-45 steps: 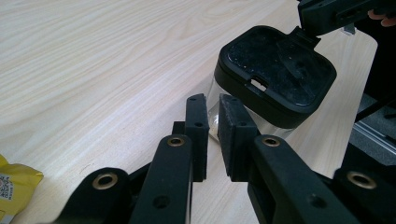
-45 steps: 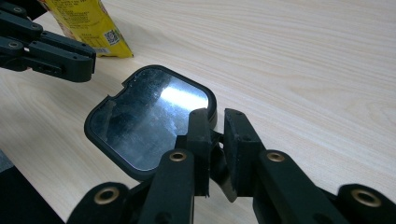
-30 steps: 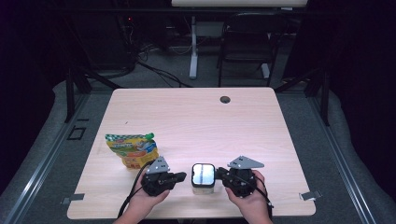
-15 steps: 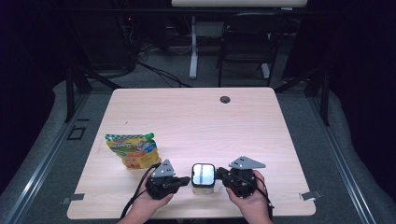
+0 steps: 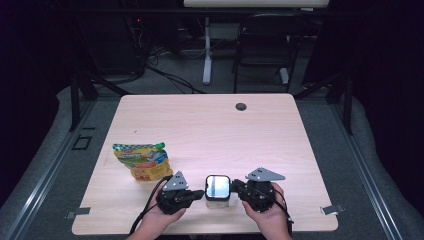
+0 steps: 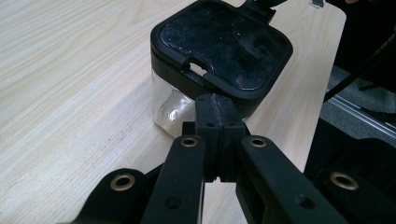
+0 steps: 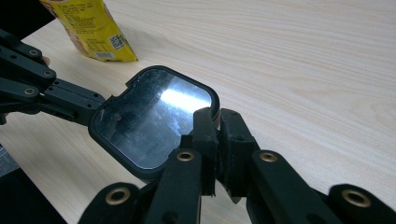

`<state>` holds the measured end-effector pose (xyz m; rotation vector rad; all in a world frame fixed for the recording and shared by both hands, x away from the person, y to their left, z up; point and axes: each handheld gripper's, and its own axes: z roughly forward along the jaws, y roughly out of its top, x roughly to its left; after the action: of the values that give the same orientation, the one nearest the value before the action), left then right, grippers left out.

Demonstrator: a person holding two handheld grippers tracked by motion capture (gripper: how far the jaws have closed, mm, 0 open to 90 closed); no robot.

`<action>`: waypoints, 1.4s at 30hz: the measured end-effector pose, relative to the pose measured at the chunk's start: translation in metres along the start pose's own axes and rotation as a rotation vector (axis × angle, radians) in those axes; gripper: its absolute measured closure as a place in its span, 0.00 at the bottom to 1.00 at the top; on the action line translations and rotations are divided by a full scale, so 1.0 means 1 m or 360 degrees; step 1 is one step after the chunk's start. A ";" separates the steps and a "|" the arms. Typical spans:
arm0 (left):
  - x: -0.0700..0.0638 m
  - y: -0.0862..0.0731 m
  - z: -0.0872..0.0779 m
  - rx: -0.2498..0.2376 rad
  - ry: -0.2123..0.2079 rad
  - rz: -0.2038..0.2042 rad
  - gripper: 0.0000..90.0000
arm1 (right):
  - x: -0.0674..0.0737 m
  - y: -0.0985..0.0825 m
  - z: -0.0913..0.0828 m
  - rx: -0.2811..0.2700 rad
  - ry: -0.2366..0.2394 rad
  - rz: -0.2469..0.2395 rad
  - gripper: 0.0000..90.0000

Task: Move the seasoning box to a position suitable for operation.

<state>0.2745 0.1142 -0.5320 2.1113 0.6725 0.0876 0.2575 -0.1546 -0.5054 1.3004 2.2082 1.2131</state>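
A yellow and green snack pouch point(image 5: 142, 161) lies flat on the left part of the table point(image 5: 210, 130), just behind the left hand and clear of both tools.

The left tool point(image 5: 199, 192) sits at the near edge of the table, held in the person's left hand point(image 5: 160, 215), and points right toward the container. In the left gripper view its two jaws are pressed together with no gap and nothing between them. The joined tips touch the rim of the black lid point(image 6: 224, 46) at the notch on that side.

The container point(image 5: 218, 189) stands upright on the table between the two tools, near the front edge. It is a small clear-walled box point(image 6: 170, 109) with a square black lid with rounded corners. The lid sits on top; whether it is fully latched cannot be told.

The right tool point(image 5: 237, 190), held in the right hand point(image 5: 265, 210), points left toward the container. In the right gripper view point(image 7: 217, 119) its jaws stand narrow, with a thin slot between the tips. The tips meet the lid edge on the side opposite the left tool; whether they pinch the rim cannot be told.

A round dark grommet point(image 5: 241, 106) sits in the far part of the table.
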 end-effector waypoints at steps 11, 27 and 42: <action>0.000 0.002 -0.003 -0.0023 -0.0011 -0.0001 1.00 | 0.000 0.000 -0.001 0.0006 -0.0004 -0.0001 0.95; -0.001 0.004 -0.006 -0.0050 -0.0017 0.0005 1.00 | 0.001 -0.002 0.000 -0.0015 -0.0016 -0.0018 0.94; -0.002 0.009 -0.007 -0.0075 -0.0028 0.0020 1.00 | 0.001 -0.005 -0.003 -0.0015 0.0030 -0.0060 0.80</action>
<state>0.2745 0.1149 -0.5205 2.0693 0.6412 0.0909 0.2523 -0.1566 -0.5067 1.2427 2.2276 1.2251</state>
